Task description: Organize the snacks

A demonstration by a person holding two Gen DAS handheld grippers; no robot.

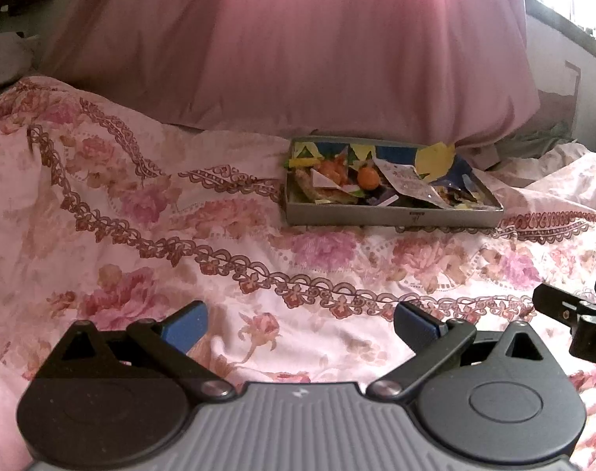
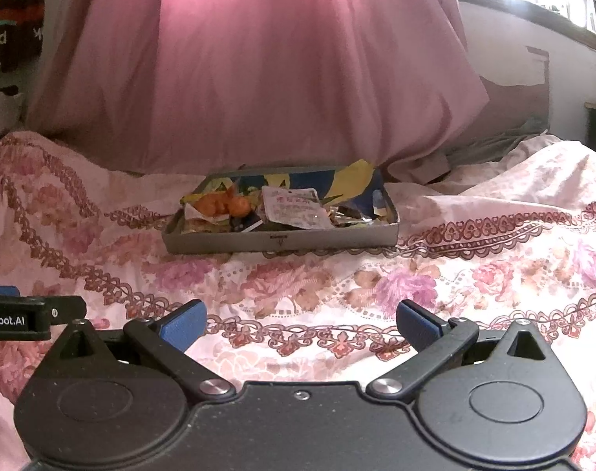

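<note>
A shallow grey box full of snack packets lies on the floral bedspread, ahead of both grippers. Inside are orange wrapped snacks, a white sachet with pink print and a yellow and blue packet. My left gripper stands open above the bedspread, well short of the box, with nothing between its blue pads. My right gripper is open too and holds nothing. Each gripper's side shows at the edge of the other's view.
A pink floral bedspread covers the whole near area in soft folds. A large pink pillow or duvet rises right behind the box. A window sill runs along the right.
</note>
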